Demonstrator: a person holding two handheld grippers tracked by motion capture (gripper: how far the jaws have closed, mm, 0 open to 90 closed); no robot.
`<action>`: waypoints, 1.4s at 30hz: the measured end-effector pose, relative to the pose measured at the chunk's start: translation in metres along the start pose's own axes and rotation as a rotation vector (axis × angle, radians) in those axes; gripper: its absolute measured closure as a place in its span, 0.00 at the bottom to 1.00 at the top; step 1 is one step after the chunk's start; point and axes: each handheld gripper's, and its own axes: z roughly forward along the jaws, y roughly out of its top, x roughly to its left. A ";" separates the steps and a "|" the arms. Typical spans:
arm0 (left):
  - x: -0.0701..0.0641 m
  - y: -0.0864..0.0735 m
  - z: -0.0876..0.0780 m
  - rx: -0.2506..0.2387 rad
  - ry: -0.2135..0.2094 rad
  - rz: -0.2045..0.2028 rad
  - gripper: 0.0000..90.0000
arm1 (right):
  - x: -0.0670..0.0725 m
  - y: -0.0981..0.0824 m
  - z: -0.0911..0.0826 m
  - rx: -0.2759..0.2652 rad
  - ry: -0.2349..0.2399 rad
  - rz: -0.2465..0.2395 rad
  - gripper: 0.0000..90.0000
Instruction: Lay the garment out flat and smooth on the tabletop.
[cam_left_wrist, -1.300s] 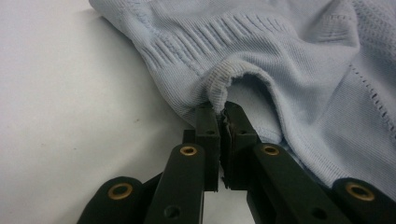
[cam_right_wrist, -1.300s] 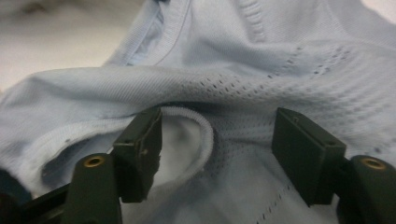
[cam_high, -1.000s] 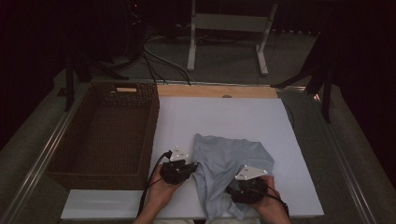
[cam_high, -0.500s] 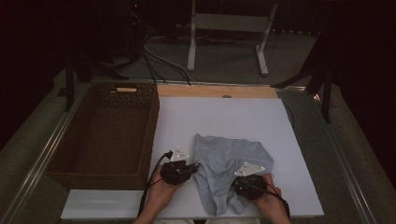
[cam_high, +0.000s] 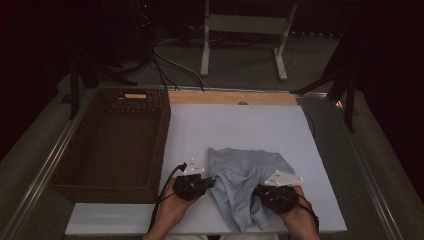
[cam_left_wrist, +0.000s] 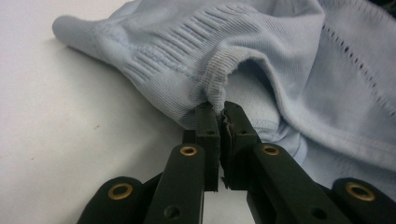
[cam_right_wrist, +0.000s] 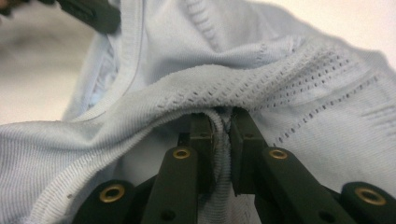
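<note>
pale blue knit garment (cam_high: 250, 180) pinched by both hand-held grippers, left (cam_left_wrist: 223, 114) and right (cam_right_wrist: 223, 116).

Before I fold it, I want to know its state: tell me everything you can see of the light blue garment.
The light blue garment is a thin ribbed knit with rows of small holes and a stitched hem. It lies crumpled at the near edge of the white board. The left hand-held gripper is shut on its hem; the right hand-held gripper has just closed on another fold.
</note>
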 end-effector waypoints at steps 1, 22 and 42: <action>-0.001 0.000 -0.001 -0.003 -0.004 0.003 0.98 | 0.000 0.001 -0.002 -0.008 0.002 0.006 0.91; -0.028 0.001 -0.021 -0.038 -0.094 0.054 0.98 | 0.006 0.022 -0.037 -0.130 0.011 0.016 0.91; -0.058 0.011 -0.054 -0.075 -0.206 0.116 0.98 | 0.015 0.036 -0.065 -0.156 0.052 0.044 0.91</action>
